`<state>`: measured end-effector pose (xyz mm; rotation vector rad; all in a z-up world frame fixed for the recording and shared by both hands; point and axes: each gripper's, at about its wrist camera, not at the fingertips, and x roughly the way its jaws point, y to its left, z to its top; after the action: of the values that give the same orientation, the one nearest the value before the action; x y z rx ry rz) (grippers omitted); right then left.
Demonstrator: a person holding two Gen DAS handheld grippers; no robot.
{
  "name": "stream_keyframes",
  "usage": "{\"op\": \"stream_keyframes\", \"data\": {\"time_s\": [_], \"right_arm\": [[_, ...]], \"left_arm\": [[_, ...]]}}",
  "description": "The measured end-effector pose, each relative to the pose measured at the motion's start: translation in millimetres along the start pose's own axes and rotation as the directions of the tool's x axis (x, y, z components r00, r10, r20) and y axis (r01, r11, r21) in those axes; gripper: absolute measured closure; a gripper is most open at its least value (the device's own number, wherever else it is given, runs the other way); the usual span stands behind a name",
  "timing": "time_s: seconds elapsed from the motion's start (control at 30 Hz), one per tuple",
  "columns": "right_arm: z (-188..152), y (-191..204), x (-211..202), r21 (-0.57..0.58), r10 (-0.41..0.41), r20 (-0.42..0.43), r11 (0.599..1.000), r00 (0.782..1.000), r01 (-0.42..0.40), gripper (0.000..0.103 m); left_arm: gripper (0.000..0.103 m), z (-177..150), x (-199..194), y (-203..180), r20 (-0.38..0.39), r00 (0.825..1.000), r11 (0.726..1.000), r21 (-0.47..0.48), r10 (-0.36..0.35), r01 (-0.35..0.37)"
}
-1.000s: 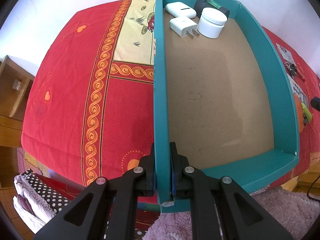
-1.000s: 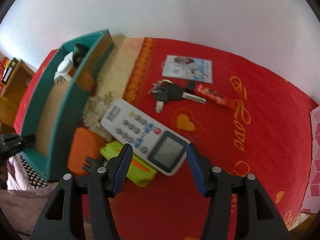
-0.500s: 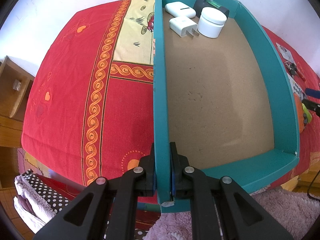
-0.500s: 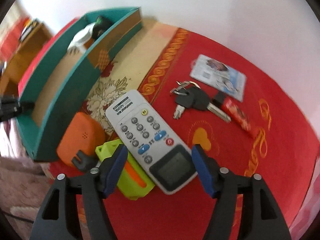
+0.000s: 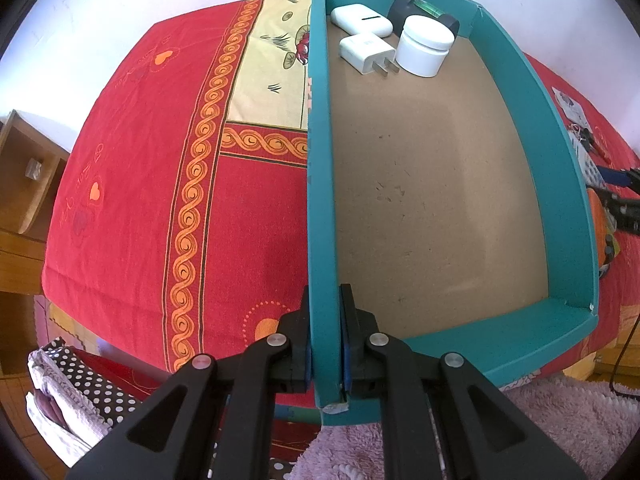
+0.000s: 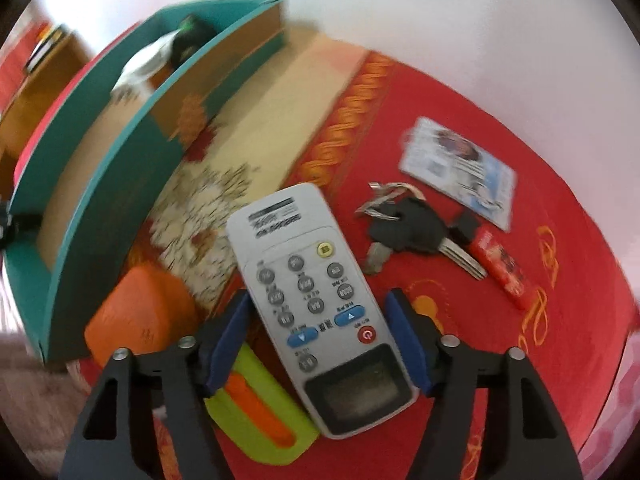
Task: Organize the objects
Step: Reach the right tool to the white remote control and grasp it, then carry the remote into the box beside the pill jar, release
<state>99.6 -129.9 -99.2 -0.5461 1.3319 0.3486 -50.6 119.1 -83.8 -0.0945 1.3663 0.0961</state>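
Note:
My left gripper [image 5: 325, 344] is shut on the left wall of a teal box [image 5: 320, 200] that rests on a red patterned cloth. At the box's far end lie a white earbud case [image 5: 362, 20], a white plug adapter [image 5: 366, 54], a white jar [image 5: 424, 46] and a dark object [image 5: 420, 4]. My right gripper [image 6: 318, 340] straddles a grey remote control [image 6: 316, 300]; its jaws are closing, with small gaps still showing beside the blue pads [image 6: 406, 340]. The remote lies partly on a lime-green item [image 6: 260, 408], next to an orange case [image 6: 138, 320].
Right of the remote lie a bunch of keys [image 6: 404, 226], a red tag [image 6: 502, 266] and a photo card [image 6: 460, 170]. A wooden shelf [image 5: 24, 176] stands left of the bed, with polka-dot fabric [image 5: 68, 392] and a pink fluffy rug [image 5: 568, 420] below.
The right gripper has dropped and rolled so its fingers now straddle the remote, which looks larger and closer. The left gripper and the box have stayed still.

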Motion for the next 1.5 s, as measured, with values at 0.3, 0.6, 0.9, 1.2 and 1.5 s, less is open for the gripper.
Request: {"op": "stream_keyframes", "data": {"time_s": [0.3, 0.6, 0.9, 1.2, 1.5], "right_arm": [[-7, -18, -2, 0.123, 0.01, 0.017, 0.992, 1.0, -0.012, 0.038], [5, 4, 1, 0.07, -0.026, -0.03, 0.997, 0.999, 0.028, 0.036], [6, -4, 4, 0.163, -0.009, 0.029, 0.987, 1.0, 0.004, 0.044], [-6, -22, -21, 0.269, 0.07, 0.115, 0.958, 0.991, -0.098, 0.047], [-4, -14, -2, 0.225, 0.009, 0.05, 0.974, 0.999, -0.02, 0.047]], "left_arm": [[0.094, 0, 0, 0, 0.001, 1.0, 1.0, 0.0, 0.0, 0.0], [0.094, -1, 0, 1, 0.004, 1.0, 1.0, 0.0, -0.002, 0.002], [0.094, -2, 0, 0, 0.005, 1.0, 1.0, 0.0, -0.002, 0.002], [0.094, -2, 1, -1, 0.006, 1.0, 1.0, 0.001, -0.001, 0.001], [0.094, -2, 1, -1, 0.006, 1.0, 1.0, 0.001, -0.002, 0.002]]}}
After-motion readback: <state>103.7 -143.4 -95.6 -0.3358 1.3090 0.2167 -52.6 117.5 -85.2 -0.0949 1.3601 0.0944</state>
